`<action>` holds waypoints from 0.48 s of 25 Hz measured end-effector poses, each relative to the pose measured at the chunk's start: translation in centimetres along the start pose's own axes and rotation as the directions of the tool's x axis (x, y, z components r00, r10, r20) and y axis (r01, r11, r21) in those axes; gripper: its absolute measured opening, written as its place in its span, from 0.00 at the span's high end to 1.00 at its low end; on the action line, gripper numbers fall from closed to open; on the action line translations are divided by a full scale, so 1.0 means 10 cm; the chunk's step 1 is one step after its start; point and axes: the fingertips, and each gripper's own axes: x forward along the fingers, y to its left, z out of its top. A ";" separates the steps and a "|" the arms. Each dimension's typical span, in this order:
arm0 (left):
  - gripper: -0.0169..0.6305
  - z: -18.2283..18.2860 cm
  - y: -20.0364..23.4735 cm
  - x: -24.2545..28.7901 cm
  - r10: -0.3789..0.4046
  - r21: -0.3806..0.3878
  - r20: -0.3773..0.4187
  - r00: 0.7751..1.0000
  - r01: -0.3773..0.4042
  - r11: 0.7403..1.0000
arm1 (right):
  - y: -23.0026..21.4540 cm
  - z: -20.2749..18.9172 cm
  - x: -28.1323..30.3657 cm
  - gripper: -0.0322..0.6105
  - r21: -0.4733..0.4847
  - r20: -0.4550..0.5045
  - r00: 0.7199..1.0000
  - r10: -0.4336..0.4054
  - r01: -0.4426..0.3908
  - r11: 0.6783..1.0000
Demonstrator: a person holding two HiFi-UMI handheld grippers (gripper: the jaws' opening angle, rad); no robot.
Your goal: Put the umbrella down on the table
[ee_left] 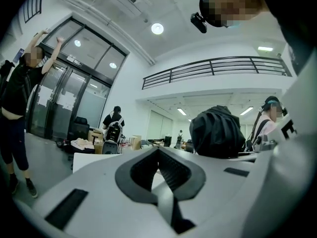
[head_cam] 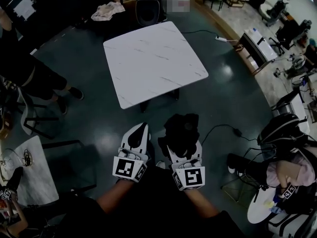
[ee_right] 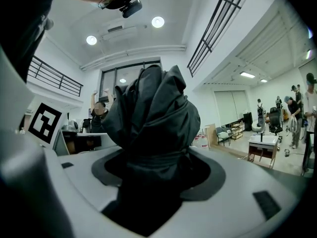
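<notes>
A white marble-patterned table [head_cam: 153, 63] stands on the dark floor ahead of me, its near edge a short way beyond both grippers. My right gripper [head_cam: 182, 142] is shut on a folded black umbrella [head_cam: 182, 129], whose bunched fabric sticks out past the jaws. In the right gripper view the umbrella [ee_right: 151, 108] fills the space between the jaws of the right gripper [ee_right: 153, 162]. My left gripper [head_cam: 139, 132] is beside it on the left, shut, with nothing in it. In the left gripper view the left gripper [ee_left: 159, 151] points level at the table [ee_left: 94, 158], with the umbrella [ee_left: 218, 133] to its right.
A person in black [head_cam: 25, 73] stands at the left. A dark chair [head_cam: 148, 9] sits behind the table. A small marble table [head_cam: 29, 177] is at lower left, beside a black chair frame [head_cam: 64, 152]. A seated person [head_cam: 290, 172] and a floor cable [head_cam: 223, 128] are to the right.
</notes>
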 end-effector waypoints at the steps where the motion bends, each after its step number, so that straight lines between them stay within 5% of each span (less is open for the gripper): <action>1: 0.96 0.00 0.00 0.07 -0.010 -0.001 0.002 1.000 0.010 1.000 | -0.03 0.01 0.04 0.47 -0.001 0.001 1.000 -0.004 0.004 1.000; 12: 0.96 0.04 0.31 0.77 -0.061 -0.001 -0.019 0.998 0.061 0.998 | -0.30 0.10 0.80 0.47 0.005 -0.013 1.000 -0.027 0.027 1.000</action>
